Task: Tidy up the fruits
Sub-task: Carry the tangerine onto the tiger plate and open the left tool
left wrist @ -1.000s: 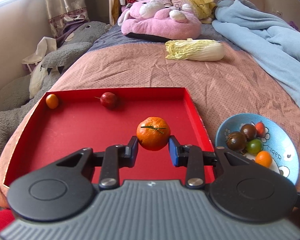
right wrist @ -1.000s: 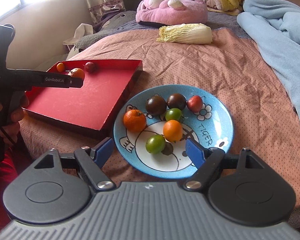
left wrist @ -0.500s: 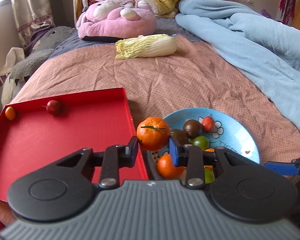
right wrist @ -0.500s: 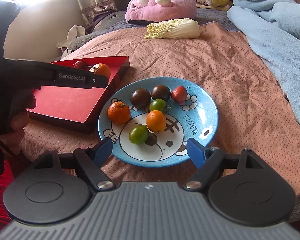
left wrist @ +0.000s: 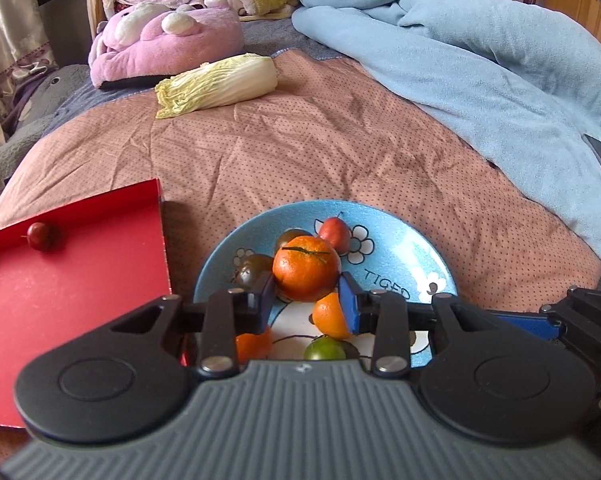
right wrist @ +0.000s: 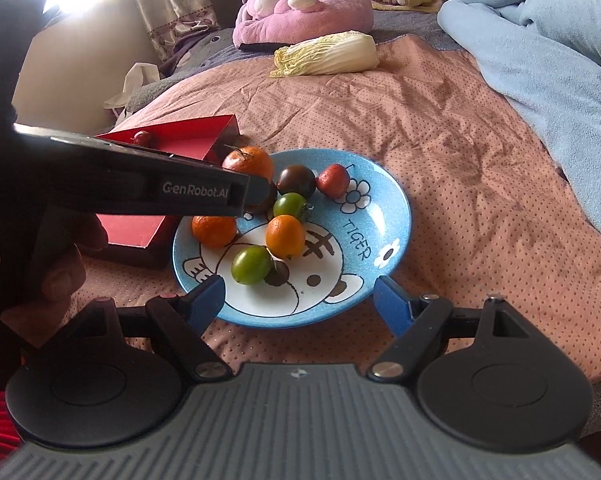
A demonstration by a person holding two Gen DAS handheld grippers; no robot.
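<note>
A bed covered by a brownish-pink dotted quilt (left wrist: 300, 148) carries everything. On the quilt lie a shallow red cardboard tray (left wrist: 80, 280), a round blue ceramic plate with a cartoon tiger (right wrist: 384, 216) just beside it, a pale napa cabbage (left wrist: 220, 84) farther back, a rumpled light-blue fleece blanket (left wrist: 480, 60) (along the right side), and a pink plush cushion (left wrist: 168, 40).

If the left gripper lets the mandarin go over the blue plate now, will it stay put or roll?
The mandarin is round, so it probably rolls a little. The blue plate is dished, with tomatoes crowded near it, which likely stop it. The left gripper is opening around it; its rind looks firm enough for a short drop.
</note>
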